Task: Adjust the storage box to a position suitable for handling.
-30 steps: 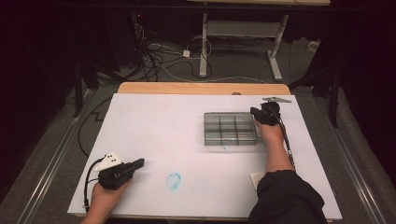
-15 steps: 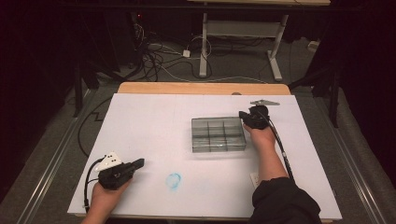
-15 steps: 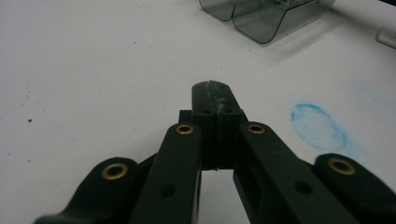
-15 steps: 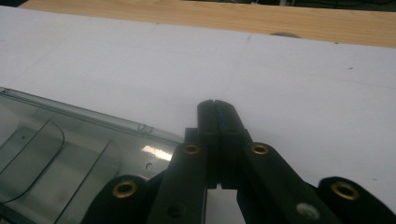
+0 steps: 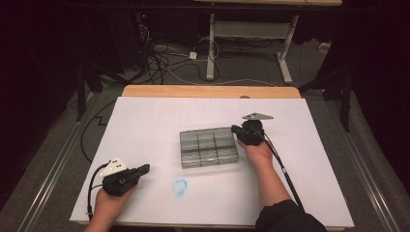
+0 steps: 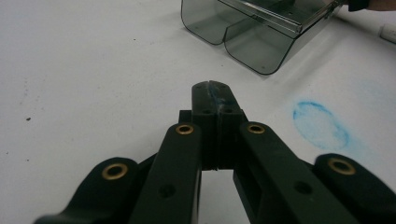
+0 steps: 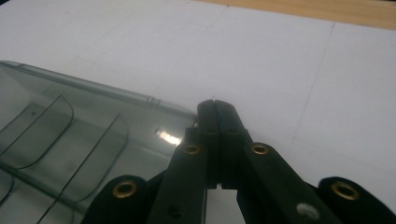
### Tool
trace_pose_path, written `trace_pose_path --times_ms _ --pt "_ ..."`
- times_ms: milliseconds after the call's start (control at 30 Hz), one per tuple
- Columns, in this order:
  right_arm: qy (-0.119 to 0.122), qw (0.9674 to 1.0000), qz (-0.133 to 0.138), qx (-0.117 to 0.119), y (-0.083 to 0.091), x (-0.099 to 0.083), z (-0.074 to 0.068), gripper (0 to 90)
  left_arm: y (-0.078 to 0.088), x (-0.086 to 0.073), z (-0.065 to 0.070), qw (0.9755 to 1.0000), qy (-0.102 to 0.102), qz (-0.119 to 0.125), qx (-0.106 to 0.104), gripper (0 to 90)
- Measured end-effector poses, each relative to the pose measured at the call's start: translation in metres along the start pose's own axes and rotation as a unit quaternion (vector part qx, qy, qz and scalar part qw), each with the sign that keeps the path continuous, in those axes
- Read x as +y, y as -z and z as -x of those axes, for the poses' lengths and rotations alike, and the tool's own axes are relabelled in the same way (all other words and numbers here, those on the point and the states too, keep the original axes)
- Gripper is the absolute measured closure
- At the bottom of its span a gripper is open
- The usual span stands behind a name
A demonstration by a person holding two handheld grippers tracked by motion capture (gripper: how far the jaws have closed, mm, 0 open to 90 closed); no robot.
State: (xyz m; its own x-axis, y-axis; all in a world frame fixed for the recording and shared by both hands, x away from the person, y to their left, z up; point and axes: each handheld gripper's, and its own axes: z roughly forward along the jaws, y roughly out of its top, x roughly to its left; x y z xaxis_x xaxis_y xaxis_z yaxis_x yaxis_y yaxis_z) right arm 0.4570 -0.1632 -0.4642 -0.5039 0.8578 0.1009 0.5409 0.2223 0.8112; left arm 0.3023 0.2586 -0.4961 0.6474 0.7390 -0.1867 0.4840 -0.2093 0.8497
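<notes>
A smoky clear plastic box (image 5: 209,147) with several compartments lies near the middle of the white table sheet (image 5: 145,121). My right gripper (image 5: 235,129) is at the box's right far corner, jaws shut together. In the right gripper view its tip (image 7: 215,105) touches the rim of the box (image 7: 70,140); I see nothing pinched between the jaws. My left gripper (image 5: 145,168) rests on the sheet at the front left, shut and empty. In the left gripper view its tip (image 6: 215,91) points toward the box (image 6: 261,28), well short of it.
A faint blue smudge (image 5: 180,186) marks the sheet between the left gripper and the box, also seen beside the left jaws (image 6: 321,123). A wooden table edge (image 5: 208,92) runs along the far side. Cables and a desk frame (image 5: 212,48) lie on the floor beyond.
My right hand has slid left across the table, and the box has moved left with it from the right side toward the middle. The left hand has stayed put.
</notes>
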Motion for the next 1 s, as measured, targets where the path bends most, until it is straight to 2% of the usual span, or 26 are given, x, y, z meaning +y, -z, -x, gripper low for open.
trace_pose_path --times_ms 133,167,233,300,467,600,800,1000 --pt "0.001 1.0 -0.002 0.006 0.006 -0.004 -0.006 90.0 -0.002 0.001 -0.001 0.9999 0.003 -0.01 0.0 87.8" --pt "0.01 0.9999 -0.002 0.009 0.008 -0.005 -0.008 90.0 -0.002 0.001 -0.001 0.9999 0.004 -0.011 0.0 87.8" --pt "0.022 0.9998 -0.001 0.002 0.01 -0.004 -0.009 90.0 -0.002 0.001 -0.002 0.9999 0.007 -0.01 0.0 87.8" --pt "0.021 0.9998 0.001 -0.002 0.01 -0.002 -0.008 90.0 -0.002 0.002 -0.002 0.9999 0.008 -0.01 0.001 87.8" --pt "0.018 0.9997 -0.001 -0.015 -0.005 0.017 -0.006 90.0 -0.003 0.002 -0.002 0.9999 0.011 -0.013 0.0 87.8" --pt "0.02 0.9996 -0.011 -0.017 -0.015 0.02 -0.006 90.0 -0.002 0.002 -0.003 0.9999 0.011 -0.011 -0.002 87.8" --pt "0.013 0.9998 -0.016 -0.007 -0.026 0.019 -0.003 90.0 -0.001 0.001 -0.002 0.9999 0.008 -0.007 -0.003 87.8" --pt "0.017 0.9993 -0.031 0.012 -0.022 0.019 -0.005 90.0 -0.002 0.001 -0.003 0.9999 0.009 -0.01 -0.003 87.8"
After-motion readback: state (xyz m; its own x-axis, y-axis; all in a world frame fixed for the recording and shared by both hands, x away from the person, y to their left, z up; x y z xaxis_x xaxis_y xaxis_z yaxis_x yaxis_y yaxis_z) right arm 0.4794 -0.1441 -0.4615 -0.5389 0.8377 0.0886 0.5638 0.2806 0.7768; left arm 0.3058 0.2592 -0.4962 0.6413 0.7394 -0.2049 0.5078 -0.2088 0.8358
